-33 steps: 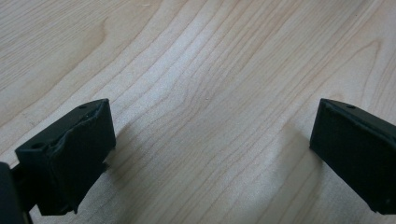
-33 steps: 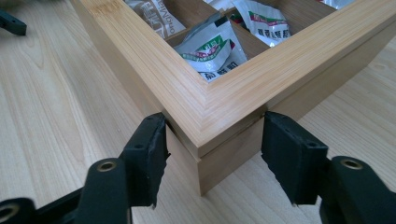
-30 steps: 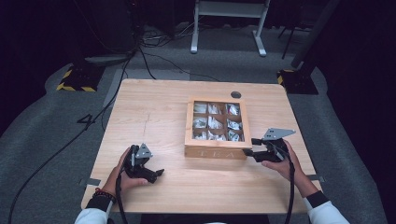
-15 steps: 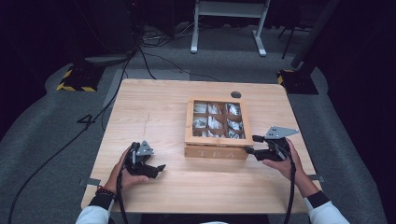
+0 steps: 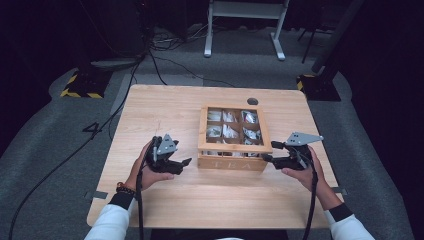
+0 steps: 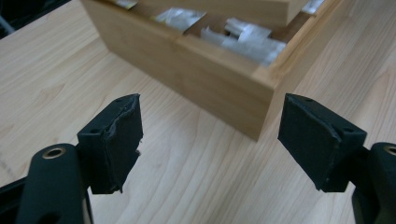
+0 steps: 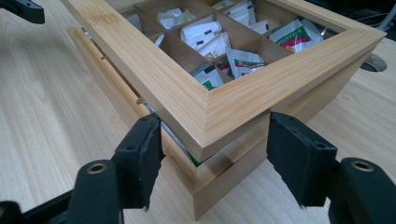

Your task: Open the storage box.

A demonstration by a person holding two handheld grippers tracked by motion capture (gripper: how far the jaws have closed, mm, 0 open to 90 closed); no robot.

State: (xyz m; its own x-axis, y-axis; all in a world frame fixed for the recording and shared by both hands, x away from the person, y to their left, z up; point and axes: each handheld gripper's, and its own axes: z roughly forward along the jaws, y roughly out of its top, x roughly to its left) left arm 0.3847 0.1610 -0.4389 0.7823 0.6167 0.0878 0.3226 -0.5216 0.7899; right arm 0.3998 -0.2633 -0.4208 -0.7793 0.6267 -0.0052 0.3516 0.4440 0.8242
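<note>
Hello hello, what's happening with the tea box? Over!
Both grippers open: left gripper off the box, right gripper straddling its corner. Tea box lid slightly raised. Nothing blocking.

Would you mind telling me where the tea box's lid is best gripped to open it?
Grip the lid at its near right corner, from the person's side: it already sits slightly raised above the base there, and the right gripper straddles that corner with open jaws.

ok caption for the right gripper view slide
Open hand-held gripper straddling the near corner of a wooden tea box, lid frame raised.
</note>
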